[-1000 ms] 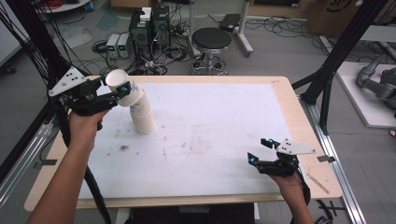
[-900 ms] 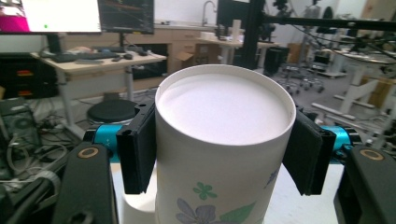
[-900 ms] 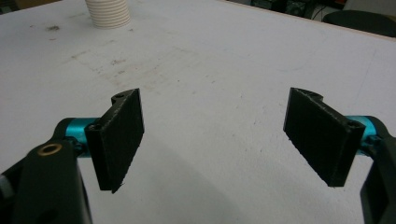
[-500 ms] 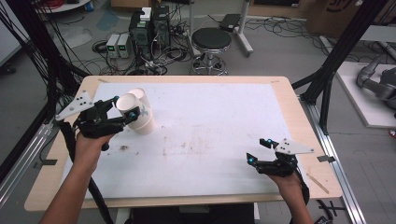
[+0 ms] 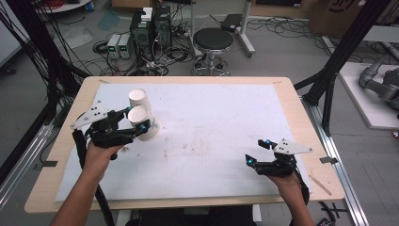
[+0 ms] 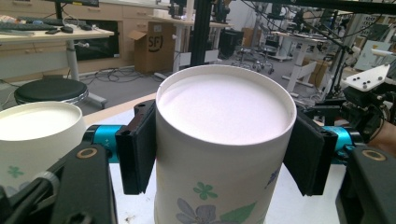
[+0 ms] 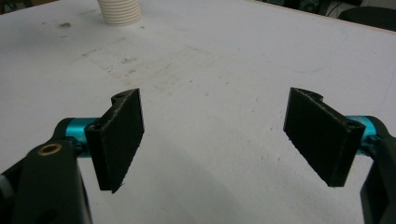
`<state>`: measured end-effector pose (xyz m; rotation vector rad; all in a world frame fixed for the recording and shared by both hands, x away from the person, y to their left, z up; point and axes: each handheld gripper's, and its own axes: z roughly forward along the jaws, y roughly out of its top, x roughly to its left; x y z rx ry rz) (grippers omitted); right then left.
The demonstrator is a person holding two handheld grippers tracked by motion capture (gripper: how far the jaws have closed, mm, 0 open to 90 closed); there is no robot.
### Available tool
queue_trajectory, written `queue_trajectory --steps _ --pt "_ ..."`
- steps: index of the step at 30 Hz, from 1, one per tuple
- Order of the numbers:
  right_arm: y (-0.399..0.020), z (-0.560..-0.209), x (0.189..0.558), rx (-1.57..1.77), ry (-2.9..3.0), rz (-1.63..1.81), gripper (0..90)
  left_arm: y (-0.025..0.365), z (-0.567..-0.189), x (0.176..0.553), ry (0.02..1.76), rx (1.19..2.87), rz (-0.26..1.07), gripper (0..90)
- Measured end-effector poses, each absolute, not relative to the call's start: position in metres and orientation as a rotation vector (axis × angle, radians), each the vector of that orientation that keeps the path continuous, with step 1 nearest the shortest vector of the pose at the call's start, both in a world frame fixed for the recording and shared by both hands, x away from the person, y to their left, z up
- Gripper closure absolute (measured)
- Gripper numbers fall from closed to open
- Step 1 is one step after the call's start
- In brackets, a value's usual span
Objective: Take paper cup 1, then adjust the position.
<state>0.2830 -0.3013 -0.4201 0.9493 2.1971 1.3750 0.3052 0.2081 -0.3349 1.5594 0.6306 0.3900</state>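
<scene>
A workshop with cables, a stool and benches surrounds a wooden table point(image 5: 291, 101) covered by a stained white sheet point(image 5: 221, 127). The left gripper point(image 5: 134, 123) has its jaws closed on the sides of an inverted paper cup point(image 6: 219, 154) with a flower print; the left gripper view shows one pad pressed to each side of the cup just below its upturned base. A second paper cup point(image 6: 35, 135), also base up, sits just outside one jaw, close to but apart from the held one as far as this view shows. The right gripper point(image 5: 257, 151) rests near the front edge, jaws spread wide with bare sheet between them. The step in hand looks like separating or placing cups on the sheet, with the held cup lowered near the surface. The next move probably calls for seating it flat and opening the jaws without nudging its neighbour.
</scene>
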Motion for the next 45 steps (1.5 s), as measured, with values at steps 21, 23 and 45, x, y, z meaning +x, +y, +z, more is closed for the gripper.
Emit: queue_trajectory --steps 21,23,45 --pt "-0.286 -0.412 0.282 0.873 2.275 1.460 20.6 0.183 -0.346 0.305 0.590 1.606 0.339 33.8" --pt "-0.282 -0.411 0.282 0.851 2.285 1.471 20.6 0.180 -0.348 0.306 0.586 1.608 0.316 33.9" --pt "-0.236 -0.402 0.290 0.615 2.458 1.586 20.5 0.132 -0.365 0.300 0.376 1.706 0.157 34.3"
